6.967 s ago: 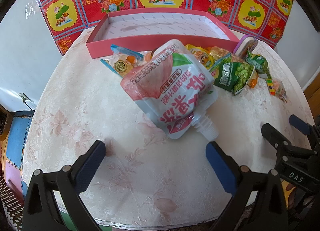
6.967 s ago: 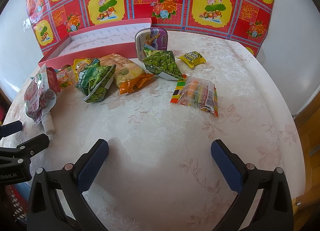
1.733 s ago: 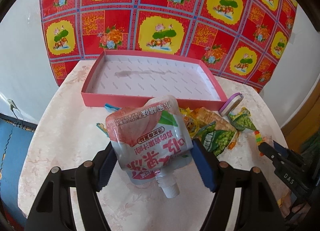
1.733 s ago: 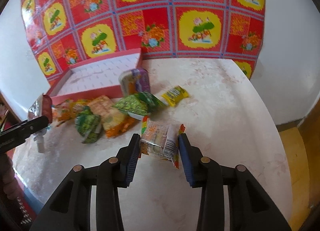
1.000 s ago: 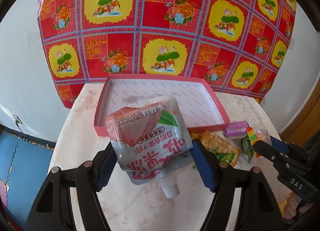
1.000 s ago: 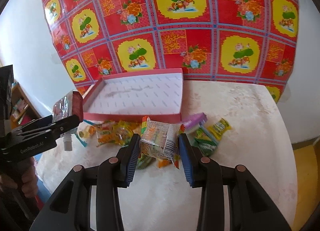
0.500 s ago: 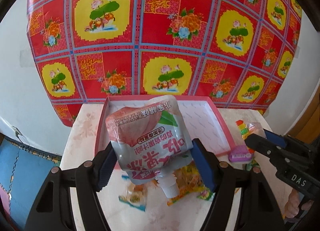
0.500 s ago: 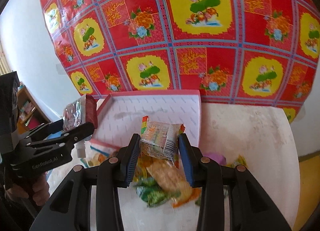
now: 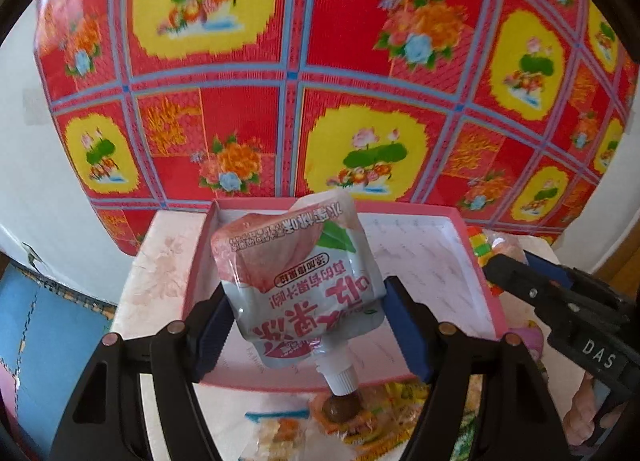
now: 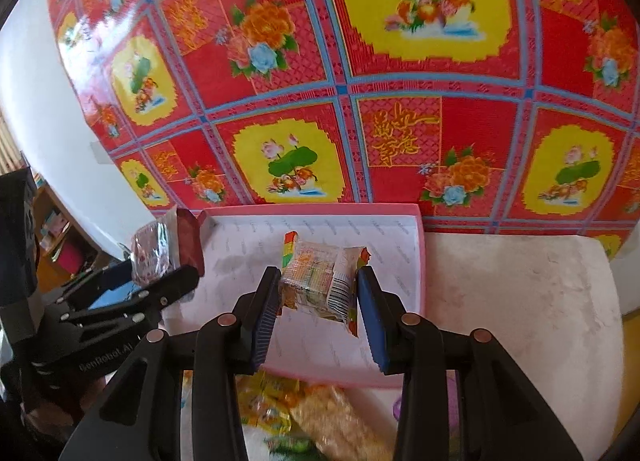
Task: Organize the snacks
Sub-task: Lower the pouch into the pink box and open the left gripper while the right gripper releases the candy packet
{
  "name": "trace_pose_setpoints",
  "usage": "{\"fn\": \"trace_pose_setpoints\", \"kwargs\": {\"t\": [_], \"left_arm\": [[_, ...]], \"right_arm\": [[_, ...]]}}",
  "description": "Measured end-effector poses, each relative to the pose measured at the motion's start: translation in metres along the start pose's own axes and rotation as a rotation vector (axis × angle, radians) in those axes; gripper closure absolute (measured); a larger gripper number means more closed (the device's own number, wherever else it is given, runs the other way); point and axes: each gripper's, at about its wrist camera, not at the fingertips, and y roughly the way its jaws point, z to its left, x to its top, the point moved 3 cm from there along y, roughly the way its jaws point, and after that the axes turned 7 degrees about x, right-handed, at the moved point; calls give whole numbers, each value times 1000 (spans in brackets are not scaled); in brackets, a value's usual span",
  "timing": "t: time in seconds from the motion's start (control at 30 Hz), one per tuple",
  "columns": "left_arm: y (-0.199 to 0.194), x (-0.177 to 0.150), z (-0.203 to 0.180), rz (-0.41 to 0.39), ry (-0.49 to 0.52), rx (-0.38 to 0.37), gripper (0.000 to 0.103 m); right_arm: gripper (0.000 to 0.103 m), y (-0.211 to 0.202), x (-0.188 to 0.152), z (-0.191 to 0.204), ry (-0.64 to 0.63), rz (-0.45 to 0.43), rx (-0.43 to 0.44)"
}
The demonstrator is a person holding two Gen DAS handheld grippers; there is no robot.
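Jaws on both sides are busy right now: the left gripper (image 9: 304, 325) is clamped across a peach jelly pouch (image 9: 298, 281), spout cap hanging down, and the right gripper (image 10: 318, 297) is pinched narrow on a small clear candy packet (image 10: 320, 281) with rainbow edges. Both loads hang over the pink box (image 10: 418, 245), which sits on the tabletop (image 10: 520, 293) against that loud red floral cloth (image 10: 400, 101). Box floor looks bare, white lining showing everywhere. So I'd call this the carry-and-drop step, basically at the release point. Next move, as I see it, is to lower a bit and let go, pouch toward the left side, candy toward the middle or right, so they don't pile up. The leftover snacks (image 9: 360, 421) lie on the tabletop in front of the box's near wall, so plenty more trips to go.
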Motion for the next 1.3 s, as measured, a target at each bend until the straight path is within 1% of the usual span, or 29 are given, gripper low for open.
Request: {"fn": "trace_pose_setpoints", "kwargs": {"t": [0.2,0.4,0.5,0.7,0.9,1.07,1.13,1.2,1.3], "left_arm": [[32,5,-7,22,-1,0,28],[63,11,-11,45,-1,24,27],[77,13,-12,64,-10,26,28],[96,13,-14,96,-14,42,27],[103,10,-19,104,-14,41,27],[103,9,-20,116,-19,24,27],[103,6,-16,118,-26,11,26],[100,5,-14,109,-29,20,22],[94,3,-11,94,-21,35,20]], "right_arm": [[63,27,7,-11,2,5,-13],[63,51,12,-25,32,23,-19],[63,63,14,-29,25,35,-33],[63,78,13,-31,21,55,-36],[61,84,12,-29,31,61,-37],[54,86,13,-31,33,54,-30],[47,83,12,-32,40,47,-22],[45,77,12,-34,49,39,-14],[45,68,11,-33,51,32,-5]]}}
